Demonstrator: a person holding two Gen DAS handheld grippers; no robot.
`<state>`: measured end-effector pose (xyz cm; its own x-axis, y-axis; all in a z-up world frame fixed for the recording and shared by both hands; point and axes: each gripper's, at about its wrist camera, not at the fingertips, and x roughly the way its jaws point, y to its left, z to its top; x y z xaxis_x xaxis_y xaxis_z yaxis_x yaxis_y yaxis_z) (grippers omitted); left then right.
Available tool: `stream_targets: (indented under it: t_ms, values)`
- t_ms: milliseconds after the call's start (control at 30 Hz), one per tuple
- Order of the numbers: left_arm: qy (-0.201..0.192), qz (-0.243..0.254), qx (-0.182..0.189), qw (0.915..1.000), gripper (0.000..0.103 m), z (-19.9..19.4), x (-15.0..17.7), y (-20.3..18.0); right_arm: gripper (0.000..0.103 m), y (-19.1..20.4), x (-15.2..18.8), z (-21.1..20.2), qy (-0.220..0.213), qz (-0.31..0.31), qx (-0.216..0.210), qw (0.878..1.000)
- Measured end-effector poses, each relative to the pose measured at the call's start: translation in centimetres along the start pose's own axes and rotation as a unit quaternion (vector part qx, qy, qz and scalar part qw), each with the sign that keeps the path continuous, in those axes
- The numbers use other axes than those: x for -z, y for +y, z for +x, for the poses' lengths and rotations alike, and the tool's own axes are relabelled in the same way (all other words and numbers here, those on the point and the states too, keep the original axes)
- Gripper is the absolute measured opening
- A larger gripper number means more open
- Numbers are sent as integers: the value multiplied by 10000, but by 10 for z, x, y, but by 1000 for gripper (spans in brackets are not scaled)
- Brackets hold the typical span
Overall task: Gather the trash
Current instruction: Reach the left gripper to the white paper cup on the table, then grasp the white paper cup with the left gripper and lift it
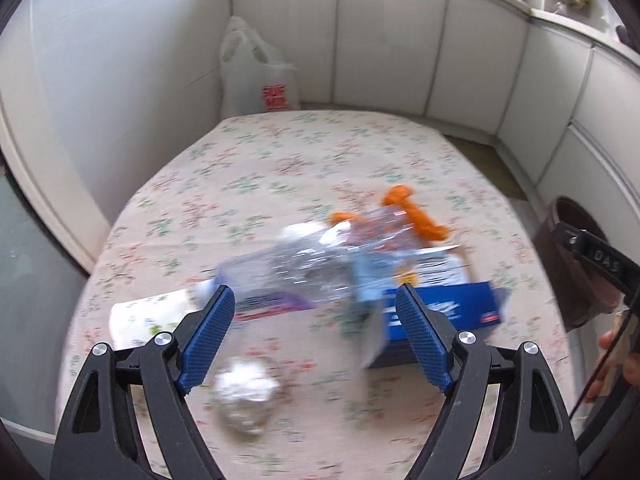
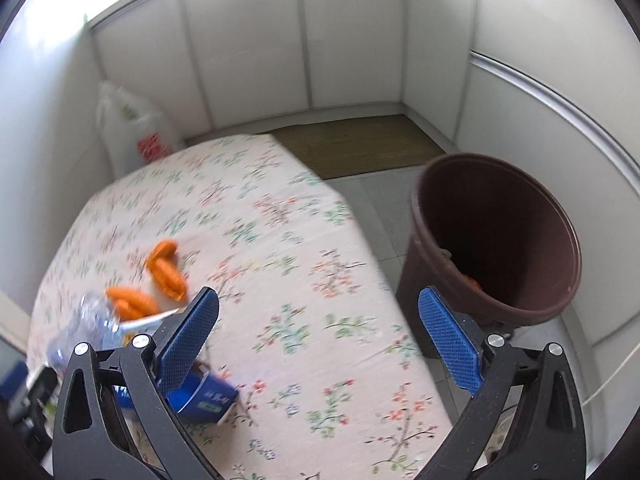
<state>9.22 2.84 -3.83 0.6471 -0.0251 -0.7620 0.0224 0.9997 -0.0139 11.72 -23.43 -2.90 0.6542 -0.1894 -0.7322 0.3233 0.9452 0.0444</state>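
Presently logged: left gripper [image 1: 314, 334] and right gripper [image 2: 318, 344] both spread, empty; foil ball [image 1: 246, 402] lay on floral table [image 1: 280, 152], below left jaws; best straddled squarely, squeezed gently

We are seeing our left gripper [image 1: 314, 300] as matte black plastic arms with triangular cut-outs, round silver screws shining at the joints, and blue cross-hatched pads [image 1: 208, 340] lining the fingers. Our right gripper [image 2: 320, 320] is showing the same build — black frame, silver screws, blue textured pads [image 2: 450, 344]. At three o'clock in the left view, raised "DAS" lettering is showing on black plastic — bare skin just below.
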Motion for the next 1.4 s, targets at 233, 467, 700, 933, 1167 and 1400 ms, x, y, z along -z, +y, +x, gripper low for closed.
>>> stream_targets:
  t_ms: [233, 467, 700, 933, 1167, 1400]
  values:
    - [641, -655, -618, 9939, 81, 18, 3, 82, 96, 45, 10, -6, -136, -775, -309, 9964]
    - [1014, -2881, -35, 9522, 80, 22, 35, 174, 96, 77, 19, -20, -172, -1097, -1370, 9843]
    - [1363, -2126, 3, 9676, 81, 36, 18, 169, 96, 100, 36, -26, 183, -1428, -2038, 9684]
    - [2281, 711, -400, 9702, 81, 58, -3, 124, 96, 103, 38, -23, 256, -1452, -2098, 9666]
    - [2963, 2420, -447, 9229, 81, 92, -12, 99, 96, 100, 41, -16, 420, -1461, -2249, 9624]
    - [3280, 2558, -496, 9080, 79, 109, 6, 103, 96, 118, 54, -23, 451, -1952, -2496, 9474]
